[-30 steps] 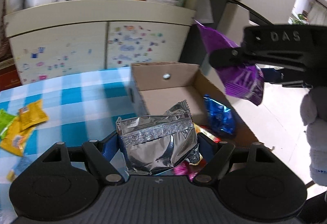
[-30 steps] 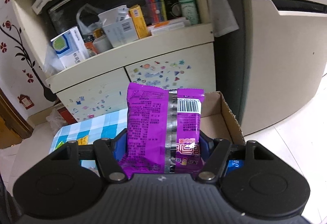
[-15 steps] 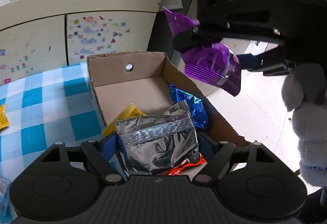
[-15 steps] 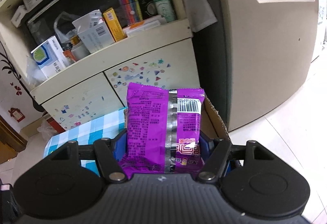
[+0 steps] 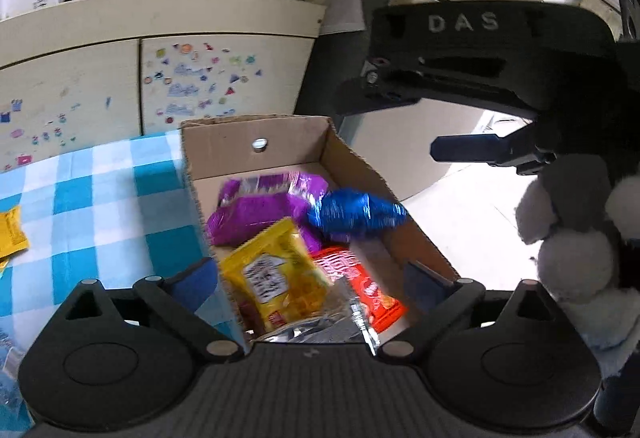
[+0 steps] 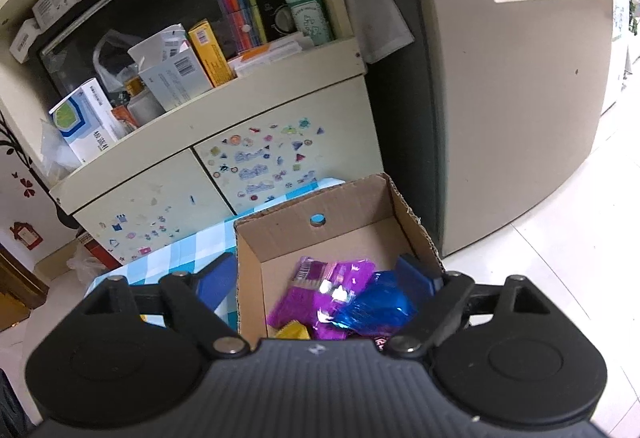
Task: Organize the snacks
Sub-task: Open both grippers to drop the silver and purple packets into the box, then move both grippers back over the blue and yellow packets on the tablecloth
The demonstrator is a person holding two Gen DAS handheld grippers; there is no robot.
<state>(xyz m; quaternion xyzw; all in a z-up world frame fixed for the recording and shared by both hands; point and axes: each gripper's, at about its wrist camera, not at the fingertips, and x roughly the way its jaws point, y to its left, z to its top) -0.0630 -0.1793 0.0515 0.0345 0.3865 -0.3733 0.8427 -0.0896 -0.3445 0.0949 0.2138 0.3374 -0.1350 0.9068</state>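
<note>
An open cardboard box [image 5: 216, 146] stands on the blue checked table. In it lie a purple packet [image 5: 256, 206], a blue foil packet [image 5: 356, 214], a yellow packet [image 5: 276, 274], an orange-red packet [image 5: 368, 286] and a silver foil packet [image 5: 324, 330]. My left gripper [image 5: 316, 278] is open and empty over the box's near end. My right gripper [image 6: 324, 278] is open and empty above the box [image 6: 344, 206]; the purple packet [image 6: 316, 290] and blue packet [image 6: 376, 306] lie below it. It also shows in the left wrist view [image 5: 436, 126].
A yellow packet [image 5: 10, 234] lies on the checked cloth [image 5: 100, 198] at the left. A cream cabinet with stickers [image 6: 224, 166] and cluttered shelf stands behind the table. A fridge [image 6: 512, 86] stands to the right, with white floor tiles [image 6: 560, 258] beside the box.
Both grippers have opened. The purple packet dropped from the right gripper into the box, and the silver foil packet dropped from the left gripper onto the packets there.
</note>
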